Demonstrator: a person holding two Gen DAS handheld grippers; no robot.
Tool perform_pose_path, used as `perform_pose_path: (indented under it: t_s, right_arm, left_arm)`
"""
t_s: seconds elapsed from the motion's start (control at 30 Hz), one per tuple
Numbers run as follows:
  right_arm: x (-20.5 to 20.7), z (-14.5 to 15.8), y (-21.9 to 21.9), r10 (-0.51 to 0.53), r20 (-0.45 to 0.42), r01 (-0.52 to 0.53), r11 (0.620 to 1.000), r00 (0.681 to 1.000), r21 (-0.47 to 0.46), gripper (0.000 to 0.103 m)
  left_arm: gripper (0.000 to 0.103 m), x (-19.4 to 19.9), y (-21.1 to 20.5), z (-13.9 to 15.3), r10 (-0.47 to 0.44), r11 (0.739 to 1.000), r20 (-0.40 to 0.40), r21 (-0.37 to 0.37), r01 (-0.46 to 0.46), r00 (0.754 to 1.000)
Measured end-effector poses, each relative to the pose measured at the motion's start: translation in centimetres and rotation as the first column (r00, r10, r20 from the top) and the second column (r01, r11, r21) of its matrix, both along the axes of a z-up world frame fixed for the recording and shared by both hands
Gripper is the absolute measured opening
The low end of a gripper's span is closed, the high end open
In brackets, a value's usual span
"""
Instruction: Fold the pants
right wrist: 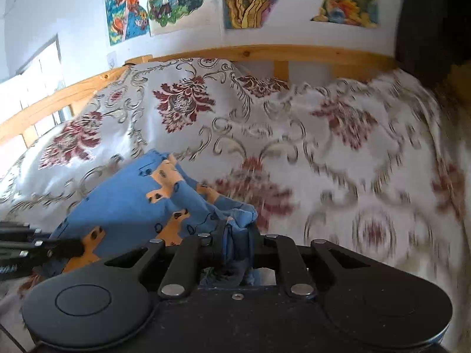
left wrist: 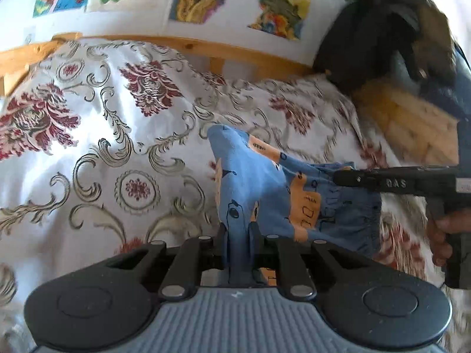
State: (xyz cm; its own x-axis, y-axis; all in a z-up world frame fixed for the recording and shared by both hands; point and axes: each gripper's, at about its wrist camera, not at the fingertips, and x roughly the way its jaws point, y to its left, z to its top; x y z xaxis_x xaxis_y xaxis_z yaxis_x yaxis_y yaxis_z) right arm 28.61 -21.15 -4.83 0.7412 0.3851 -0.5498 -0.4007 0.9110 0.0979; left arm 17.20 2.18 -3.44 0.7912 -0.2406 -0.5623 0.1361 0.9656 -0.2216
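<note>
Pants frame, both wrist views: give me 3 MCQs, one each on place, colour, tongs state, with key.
1. The pants are held over: A a sink; B a patterned bedspread; C a bare floor.
2. Main colour of the pants: A blue; B red; C black.
3. The left tongs and right tongs are: A both open; B both shut on the pants; C only the left shut.

Key: B, floral bedspread fills both views; A, blue cloth with orange patches; B, fabric sits pinched between each pair of fingers.
</note>
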Motion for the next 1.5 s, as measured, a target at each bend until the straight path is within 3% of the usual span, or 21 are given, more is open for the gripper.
perform_pose_path:
  t_s: [0.17, 0.27, 0.43, 0.5, 0.63, 0.7, 0.73, 0.87, 0.97, 1.1, 1.3, 1.5]
  right_arm:
    - [6.0, -0.6, 2.7, 0.06, -0.065, -0.064, 0.997, 0.996, -0.053, 0.013]
    - [6.7, -2.7, 4.1, 0.07, -0.09, -0.076, 0.995, 0.993, -0.061, 0.014]
    - [6.6, -3.9, 3.9, 0.034, -0.091, -0.036, 0.999, 0.995, -0.023, 0.018]
    - [6.5, -3.9, 3.6, 0.024, -0.093, -0.026, 1.0, 0.995, -0.017, 0.029]
    - [5.3, -3.2, 2.9, 0.003, -0.054, -0.004, 1.0, 0.999, -0.017, 0.044]
    - [4.3, -2.7, 2.4, -0.006, -0.032, 0.006, 1.0, 0.999, -0.005, 0.062]
    - [3.5, -2.4, 2.1, -0.01, -0.023, 0.01, 1.0, 1.0, 0.007, 0.064]
    - [-0.3, -1.5, 1.3, -0.018, 0.019, 0.017, 0.999, 1.0, 0.039, 0.083]
    - [-3.6, -1.0, 0.8, -0.034, 0.041, 0.031, 0.997, 0.999, 0.073, 0.095]
    - [-8.6, -0.5, -0.1, -0.081, 0.048, 0.075, 0.99, 0.996, 0.122, 0.102]
    - [-16.0, -0.2, -0.7, -0.12, 0.097, 0.108, 0.987, 0.988, 0.121, 0.102]
    - [-20.4, -0.3, -0.8, -0.144, 0.127, 0.133, 0.987, 0.981, 0.092, 0.102]
  left_arm:
    - [0.015, 2.4, 2.2, -2.7, 0.025, 0.998, -0.052, -0.052, -0.028, 0.998]
    - [0.015, 3.1, 3.7, -4.5, 0.04, 0.992, -0.138, -0.112, -0.056, 0.99]
    - [0.018, 3.3, 4.5, -5.0, 0.034, 0.99, -0.158, -0.13, -0.055, 0.987]
    - [0.022, 3.4, 4.4, -5.0, 0.04, 0.991, -0.165, -0.117, -0.06, 0.985]
    - [0.043, 2.9, 4.6, -4.7, 0.065, 0.992, -0.169, -0.098, -0.082, 0.983]
    - [0.062, 2.3, 4.5, -4.1, 0.066, 0.993, -0.148, -0.083, -0.079, 0.987]
    - [0.073, 2.0, 4.3, -3.8, 0.075, 0.994, -0.132, -0.069, -0.085, 0.988]
    - [0.092, 0.1, 3.1, -2.4, 0.085, 0.996, -0.073, 0.005, -0.085, 0.994]
    - [0.1, -1.6, 2.4, -1.5, 0.116, 0.993, -0.052, 0.032, -0.115, 0.992]
    - [0.103, -4.1, 1.9, -0.5, 0.146, 0.989, -0.048, 0.038, -0.144, 0.988]
    - [0.103, -7.7, 1.0, 0.7, 0.2, 0.978, -0.058, 0.079, -0.195, 0.978]
    - [0.103, -11.0, 0.7, 1.1, 0.225, 0.971, -0.069, 0.093, -0.219, 0.972]
